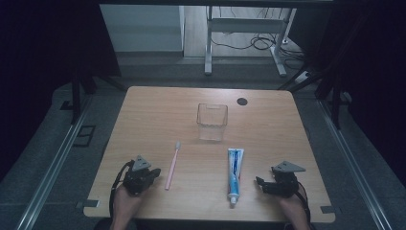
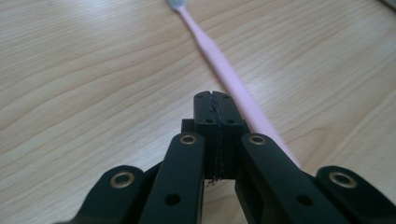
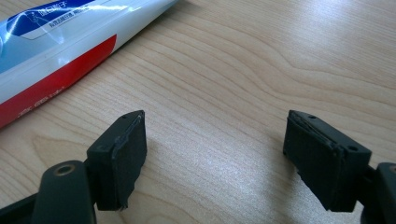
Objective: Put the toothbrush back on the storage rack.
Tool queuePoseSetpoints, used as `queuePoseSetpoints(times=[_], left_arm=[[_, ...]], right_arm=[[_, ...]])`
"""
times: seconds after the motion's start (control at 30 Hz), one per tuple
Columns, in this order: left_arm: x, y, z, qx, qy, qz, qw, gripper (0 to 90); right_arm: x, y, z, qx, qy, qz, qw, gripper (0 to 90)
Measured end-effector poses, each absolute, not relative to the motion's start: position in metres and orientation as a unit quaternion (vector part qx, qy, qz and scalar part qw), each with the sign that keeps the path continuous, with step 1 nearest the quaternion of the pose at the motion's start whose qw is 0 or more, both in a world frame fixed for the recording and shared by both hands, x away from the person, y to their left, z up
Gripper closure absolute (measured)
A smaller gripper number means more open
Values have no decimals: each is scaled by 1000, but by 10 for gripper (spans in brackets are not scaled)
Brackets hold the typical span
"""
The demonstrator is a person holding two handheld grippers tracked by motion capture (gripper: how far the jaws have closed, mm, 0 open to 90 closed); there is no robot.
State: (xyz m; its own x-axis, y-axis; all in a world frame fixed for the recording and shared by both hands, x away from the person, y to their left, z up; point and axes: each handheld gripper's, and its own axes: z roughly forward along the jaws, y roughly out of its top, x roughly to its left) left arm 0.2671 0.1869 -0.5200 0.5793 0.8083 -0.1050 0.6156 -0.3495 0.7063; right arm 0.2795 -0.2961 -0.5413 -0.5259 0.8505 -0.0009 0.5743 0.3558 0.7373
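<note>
A pink toothbrush point(image 1: 172, 166) lies on the wooden table, its bristle end pointing away from me. Just left of its handle rests my left gripper point(image 1: 152, 173), shut with nothing between its jaws; the left gripper view has the toothbrush point(image 2: 229, 79) running past the closed tips point(image 2: 214, 100) on their right. A blue, white and red toothpaste tube point(image 1: 234, 175) lies with its cap toward the front edge. My right gripper point(image 1: 260, 183) sits to its right, open and empty point(image 3: 215, 149), the tube point(image 3: 56, 51) off to its upper left. A clear square cup point(image 1: 211, 121) stands upright mid-table.
A small black round disc point(image 1: 242, 101) is set into the table near its far edge. The table point(image 1: 158, 110) has bare wood around the cup. Metal rails run along the floor on both sides, and a desk frame with cables stands beyond.
</note>
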Motion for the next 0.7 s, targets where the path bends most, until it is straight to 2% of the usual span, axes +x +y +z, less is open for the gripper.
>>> queuePoseSetpoints(times=[0.7], left_arm=[[269, 139, -518, 846, 385, 98, 356, 895]], right_arm=[[279, -296, -541, 445, 800, 351, 197, 212]])
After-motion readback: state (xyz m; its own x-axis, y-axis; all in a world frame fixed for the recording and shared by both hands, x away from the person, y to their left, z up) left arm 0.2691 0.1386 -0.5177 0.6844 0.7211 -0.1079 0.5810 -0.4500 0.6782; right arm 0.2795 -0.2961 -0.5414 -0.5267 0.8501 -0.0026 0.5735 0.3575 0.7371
